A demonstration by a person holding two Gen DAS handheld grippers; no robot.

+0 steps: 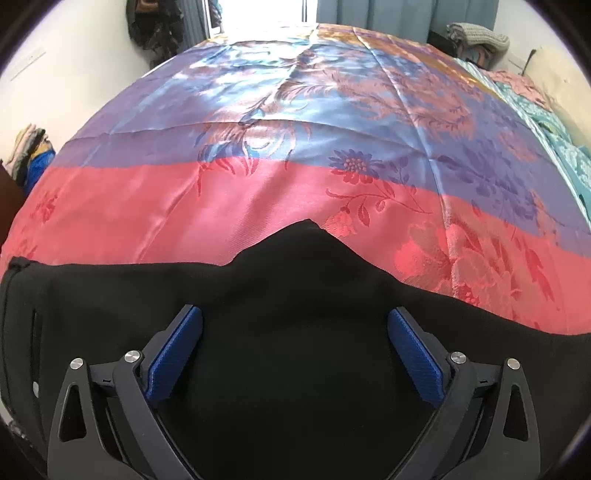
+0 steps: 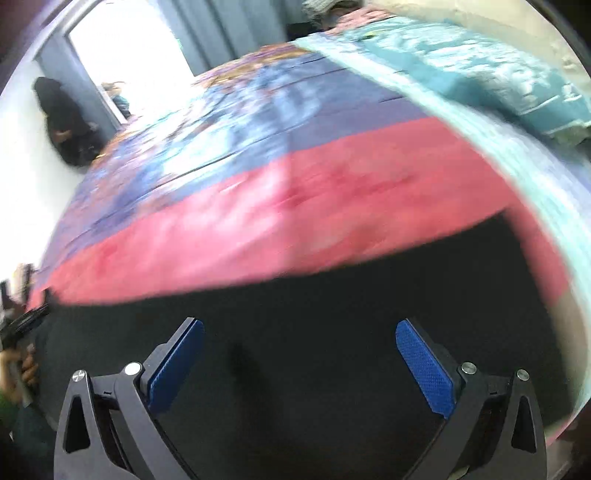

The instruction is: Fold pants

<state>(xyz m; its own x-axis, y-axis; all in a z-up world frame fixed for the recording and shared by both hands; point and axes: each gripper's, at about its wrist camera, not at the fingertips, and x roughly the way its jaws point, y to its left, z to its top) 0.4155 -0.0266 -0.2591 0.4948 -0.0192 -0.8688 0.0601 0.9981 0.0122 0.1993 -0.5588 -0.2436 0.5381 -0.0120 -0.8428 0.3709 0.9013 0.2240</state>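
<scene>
- Left gripper, black frame with ribbed blue pads — jaws spread wide, nothing clamped, poised over dark cloth.
- Right gripper, same build — jaws likewise wide apart and empty; this view is motion-blurred.
- Black fabric pants, lying flat along the near edge of the bed, directly beneath both grippers, one point of cloth jutting toward the far side.
- Glossy satin bedspread, pink band nearest, then purple-blue with floral pattern.
- Teal patterned bedding, along the right side.
- Grey curtains, far wall.
</scene>
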